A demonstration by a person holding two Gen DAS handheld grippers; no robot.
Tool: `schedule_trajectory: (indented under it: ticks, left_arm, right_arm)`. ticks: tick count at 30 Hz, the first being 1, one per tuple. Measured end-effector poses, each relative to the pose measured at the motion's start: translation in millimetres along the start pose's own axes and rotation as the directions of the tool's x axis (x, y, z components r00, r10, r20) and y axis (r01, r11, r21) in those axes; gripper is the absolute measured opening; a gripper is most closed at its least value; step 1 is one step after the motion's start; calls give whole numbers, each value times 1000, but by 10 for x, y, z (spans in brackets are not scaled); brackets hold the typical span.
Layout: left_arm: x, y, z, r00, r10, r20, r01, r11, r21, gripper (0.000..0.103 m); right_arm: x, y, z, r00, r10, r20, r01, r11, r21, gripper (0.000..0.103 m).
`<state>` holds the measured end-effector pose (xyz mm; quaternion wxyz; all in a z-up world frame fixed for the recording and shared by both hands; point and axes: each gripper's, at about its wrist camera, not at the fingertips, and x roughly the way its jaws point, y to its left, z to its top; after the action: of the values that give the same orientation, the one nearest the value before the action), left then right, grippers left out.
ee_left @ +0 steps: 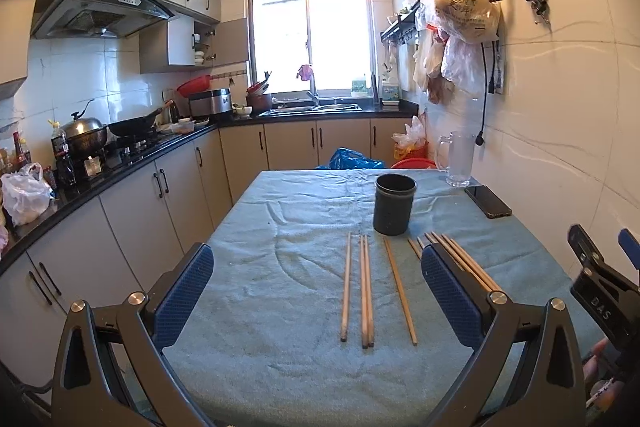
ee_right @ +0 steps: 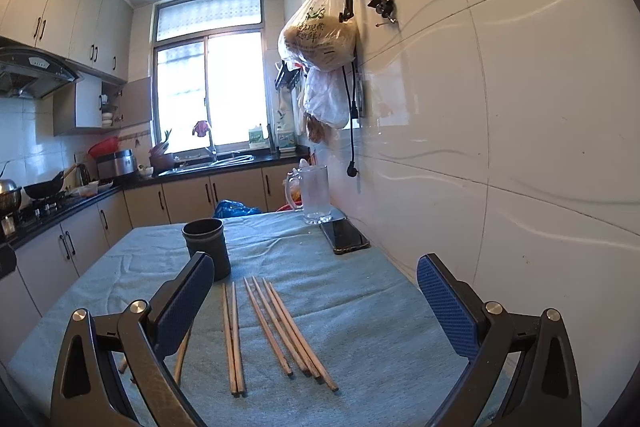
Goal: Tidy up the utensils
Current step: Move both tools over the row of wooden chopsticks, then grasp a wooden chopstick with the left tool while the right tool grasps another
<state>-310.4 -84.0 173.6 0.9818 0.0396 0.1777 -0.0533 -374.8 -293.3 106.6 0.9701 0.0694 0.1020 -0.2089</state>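
**Chopsticks flat on cloth, cup empty-handed, both jaws wide**

Chopsticks [ee_left: 366, 291] lie loose on the blue tablecloth [ee_left: 260, 267], near side of the black holder cup [ee_left: 394, 203], not touching it. Long axes run roughly away from me toward the cup, far ends pointing at it; the right-hand group [ee_right: 286, 333] fans slightly, angled left at the far end. Left view shows one single, a touching pair, another single, then more part-hidden behind my finger.

Left gripper [ee_left: 316, 297]: jaws spread wide, nothing between the pads, hovering above the cloth. Right gripper [ee_right: 316, 307]: same, wide and empty.

Risks, as I judge them:
- Sticks are thin, flat on soft cloth: pads may pinch fabric too, or roll the stick away.
- Touching pairs: grabbing one likely drags its neighbour.
- Gripping near an end means it tips when lifted (mid-length grip safer).
- Cup looks light and tall; a stick entering at an angle could knock it over.
- Phone [ee_right: 345, 235] and glass mug [ee_right: 314, 195] sit beyond the cup by the wall, well apart from the sticks.
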Motion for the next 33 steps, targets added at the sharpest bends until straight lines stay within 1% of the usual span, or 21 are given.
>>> schedule_trajectory:
  ticks: [3,8,9,12,13,14,16,17,18,19,21,22,23,24,25,26,27,28,30,32,33]
  left_arm:
    - [63,102,43,1000,9,10,-9,1000,9,103]
    - [237,264,127,999,43,14,-44,997,63,103]
    - [301,282,143,999,36,5,-36,997,74,103]
    - [527,300,182,999,-19,-48,23,996,89,103]
    - [654,294,191,995,-51,-83,58,995,85,103]
    - [723,289,201,993,-69,-101,78,994,82,103]
    - [981,248,203,976,-148,-159,161,984,74,103]
    - [1066,223,200,970,-166,-175,181,981,73,103]
    - [1219,190,195,960,-186,-209,205,976,71,101]
    - [1331,161,188,953,-195,-233,216,974,67,98]
    - [1602,122,157,927,-231,-296,253,967,37,77]
    - [1741,114,141,908,-252,-334,271,963,11,72]
    - [1903,112,115,884,-275,-377,287,957,-26,62]
    - [2074,113,80,857,-303,-416,302,951,-70,57]
    - [2147,117,38,845,-315,-432,307,947,-91,56]
    - [2314,99,-15,823,-323,-467,307,945,-112,53]
    - [2400,74,-59,813,-320,-486,305,946,-113,46]
    - [2520,37,-115,800,-311,-512,301,948,-106,42]
    - [2685,-26,-204,779,-304,-549,299,949,-102,34]
    - [2829,-62,-263,765,-303,-569,299,949,-103,33]
    - [2898,-78,-286,761,-300,-575,295,950,-105,33]
  right_arm:
    - [54,-24,0,1000,6,-17,-7,1000,-15,103]
    - [258,-42,15,996,44,-82,-50,996,-80,103]
    - [332,-46,26,993,62,-101,-71,994,-89,103]
    - [596,-51,40,977,112,-184,-131,987,-92,103]
    - [762,-66,48,961,141,-239,-165,983,-82,103]
    - [885,-77,54,948,154,-277,-180,981,-74,103]
    - [1214,-80,54,910,174,-377,-213,975,-64,103]
    - [1343,-77,49,892,178,-415,-223,973,-61,103]
    - [1498,-70,45,876,175,-450,-228,971,-65,100]
    - [1572,-57,25,867,173,-467,-233,970,-73,98]
    - [1814,-17,-4,833,177,-524,-260,962,-89,88]
    - [1911,-4,-26,812,191,-552,-278,958,-76,84]
    - [2020,9,-57,782,218,-583,-303,952,-51,76]
    - [2152,20,-89,745,244,-621,-326,945,-20,72]
    - [2244,47,-139,722,256,-643,-335,942,-2,70]
    - [2326,66,-176,706,260,-658,-342,940,4,65]
    - [2398,88,-211,691,260,-675,-347,938,5,61]
    - [2507,114,-265,673,251,-696,-349,937,0,58]
    - [2599,164,-327,655,243,-715,-348,938,1,46]
    - [2660,227,-370,625,283,-728,-380,925,33,42]
    - [2668,272,-378,614,305,-729,-398,916,48,42]
